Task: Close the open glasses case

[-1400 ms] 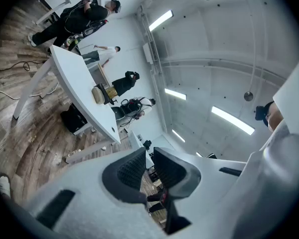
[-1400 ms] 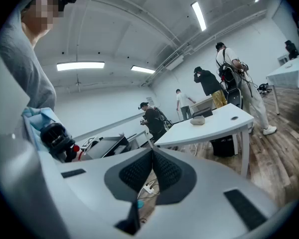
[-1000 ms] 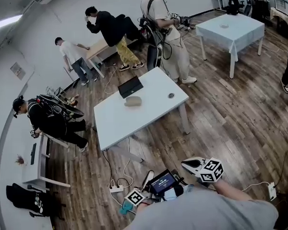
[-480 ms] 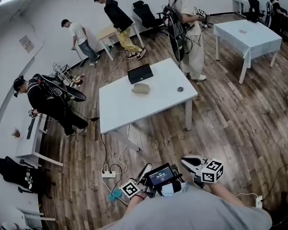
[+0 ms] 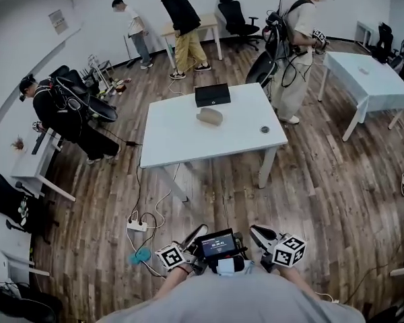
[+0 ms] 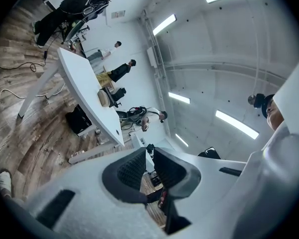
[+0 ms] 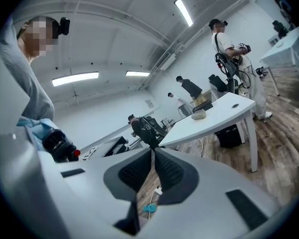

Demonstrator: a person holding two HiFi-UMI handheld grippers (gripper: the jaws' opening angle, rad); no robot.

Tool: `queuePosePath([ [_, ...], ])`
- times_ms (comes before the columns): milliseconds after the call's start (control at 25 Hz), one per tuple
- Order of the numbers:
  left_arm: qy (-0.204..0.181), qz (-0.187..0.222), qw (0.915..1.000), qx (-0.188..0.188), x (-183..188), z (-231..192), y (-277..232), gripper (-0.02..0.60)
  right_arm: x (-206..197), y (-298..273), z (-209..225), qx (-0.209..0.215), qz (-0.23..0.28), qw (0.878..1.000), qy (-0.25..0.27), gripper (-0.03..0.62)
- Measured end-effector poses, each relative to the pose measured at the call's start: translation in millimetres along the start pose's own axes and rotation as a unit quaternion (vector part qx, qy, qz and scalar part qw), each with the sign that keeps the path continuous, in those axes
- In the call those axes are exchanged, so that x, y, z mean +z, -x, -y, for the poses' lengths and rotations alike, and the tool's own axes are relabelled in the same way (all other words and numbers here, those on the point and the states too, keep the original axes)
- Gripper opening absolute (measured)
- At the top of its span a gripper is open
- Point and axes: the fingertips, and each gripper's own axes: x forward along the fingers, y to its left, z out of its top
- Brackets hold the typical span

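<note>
A white table (image 5: 182,143) stands a few steps ahead on the wood floor. On its far side sit a black box-like case (image 5: 212,94) and, just in front of it, a beige rounded case (image 5: 209,116); at this distance I cannot tell which is open. A small dark round item (image 5: 264,129) lies near the table's right edge. My left gripper (image 5: 196,231) and right gripper (image 5: 258,233) are held close to my body, far from the table, jaws together and empty. The right gripper view shows the beige case (image 7: 199,114) on the table (image 7: 214,118).
Several people stand around the room, one (image 5: 297,39) just beyond the table's far right corner. A power strip (image 5: 137,225) and cables lie on the floor between me and the table. A second white table (image 5: 370,79) stands at right, a desk (image 5: 34,163) at left.
My view has swung so the table now sits more centred and square ahead. Both grippers stay low against my body, the right one shifted slightly left.
</note>
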Motion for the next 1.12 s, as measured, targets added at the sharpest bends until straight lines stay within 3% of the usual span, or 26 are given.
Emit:
queuePosePath([
  [200, 0.017, 0.031, 0.9993, 0.016, 23, -19, 10, 0.051, 2, -28, -2, 0.017, -0.014, 1.000, -0.008, 0.034],
  [480, 0.044, 0.067, 0.9963, 0.033, 94, -75, 0, 0.051, 21, -98, 19, 0.009, -0.028, 1.000, -0.007, 0.034],
  [840, 0.014, 0.048, 0.9987, 0.004, 200, -130, -20, 0.051, 61, -208, 37, -0.025, -0.006, 1.000, -0.003, 0.034],
  [1000, 0.031, 0.075, 0.9967, 0.001, 236, -152, -32, 0.051, 64, -228, 48, -0.043, -0.044, 0.998, 0.028, 0.034],
  [1120, 0.045, 0.100, 0.9939, -0.008, 255, -161, -43, 0.051, 76, -239, 66, -0.058, -0.038, 0.997, 0.019, 0.034],
])
